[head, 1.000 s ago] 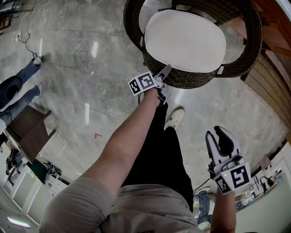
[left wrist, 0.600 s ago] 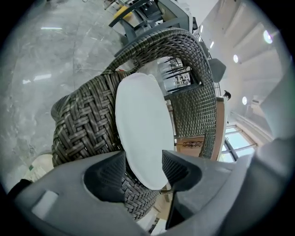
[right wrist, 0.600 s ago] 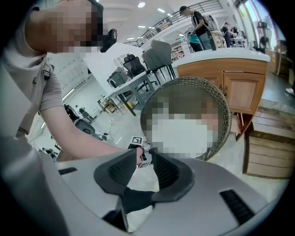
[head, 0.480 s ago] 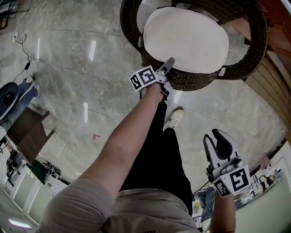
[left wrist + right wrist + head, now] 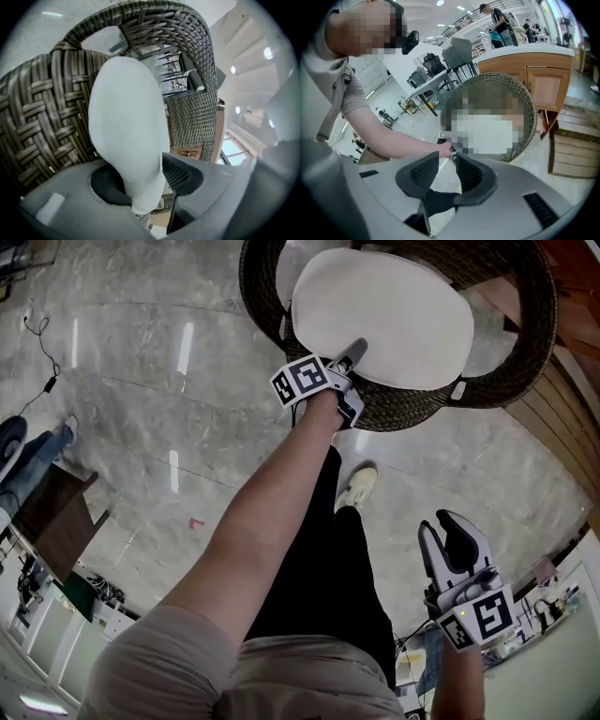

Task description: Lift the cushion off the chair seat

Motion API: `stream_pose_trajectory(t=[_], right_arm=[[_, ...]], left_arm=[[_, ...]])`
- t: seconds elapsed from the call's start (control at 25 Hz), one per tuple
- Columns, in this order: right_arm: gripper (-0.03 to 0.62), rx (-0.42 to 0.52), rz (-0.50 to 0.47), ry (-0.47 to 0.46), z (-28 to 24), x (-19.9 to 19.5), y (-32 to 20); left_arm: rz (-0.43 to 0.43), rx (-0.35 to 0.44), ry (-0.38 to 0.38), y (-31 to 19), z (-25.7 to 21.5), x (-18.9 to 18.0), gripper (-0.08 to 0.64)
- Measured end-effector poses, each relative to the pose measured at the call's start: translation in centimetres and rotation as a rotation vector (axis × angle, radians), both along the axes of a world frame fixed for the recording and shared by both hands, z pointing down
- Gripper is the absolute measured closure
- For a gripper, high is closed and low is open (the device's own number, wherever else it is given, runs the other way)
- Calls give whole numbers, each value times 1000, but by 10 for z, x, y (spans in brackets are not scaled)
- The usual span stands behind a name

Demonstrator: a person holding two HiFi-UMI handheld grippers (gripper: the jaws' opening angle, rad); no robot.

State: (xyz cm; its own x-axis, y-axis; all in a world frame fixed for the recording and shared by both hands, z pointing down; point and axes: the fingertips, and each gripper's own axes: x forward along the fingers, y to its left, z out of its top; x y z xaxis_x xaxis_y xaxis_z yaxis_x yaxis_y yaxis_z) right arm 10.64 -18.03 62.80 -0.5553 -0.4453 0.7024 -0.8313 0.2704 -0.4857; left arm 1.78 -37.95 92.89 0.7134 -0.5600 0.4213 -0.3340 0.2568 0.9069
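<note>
A white oval cushion (image 5: 384, 315) lies on the seat of a round dark wicker chair (image 5: 403, 409). My left gripper (image 5: 356, 351) reaches over the chair's front rim to the cushion's near edge. In the left gripper view that white edge (image 5: 126, 122) sits between the two jaws, which are closing around it; the wicker back (image 5: 37, 122) rises behind. My right gripper (image 5: 448, 535) hangs low at the right, away from the chair, open with nothing in it. The right gripper view looks past its open jaws (image 5: 446, 161) at the chair (image 5: 529, 117) and my left arm.
The chair stands on a polished stone floor. Wooden steps (image 5: 562, 381) run along its right side and a wooden counter (image 5: 543, 79) stands behind it. My shoe (image 5: 359, 486) is just before the chair. Another person's legs (image 5: 28, 460) and a brown table (image 5: 56, 512) are at the far left.
My left gripper has moved forward from the chair's front rim onto the cushion's near edge. The right gripper has stayed where it was.
</note>
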Motion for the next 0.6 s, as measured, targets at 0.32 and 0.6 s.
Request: stream_pose_trajectory(t=[0.32, 0.6], right_arm=[[469, -2, 24, 15, 5, 12, 1], [469, 18, 32, 15, -3, 14, 6]], left_arm=[[12, 18, 30, -13, 2, 7, 427], [1, 35, 32, -6, -11, 2, 480]])
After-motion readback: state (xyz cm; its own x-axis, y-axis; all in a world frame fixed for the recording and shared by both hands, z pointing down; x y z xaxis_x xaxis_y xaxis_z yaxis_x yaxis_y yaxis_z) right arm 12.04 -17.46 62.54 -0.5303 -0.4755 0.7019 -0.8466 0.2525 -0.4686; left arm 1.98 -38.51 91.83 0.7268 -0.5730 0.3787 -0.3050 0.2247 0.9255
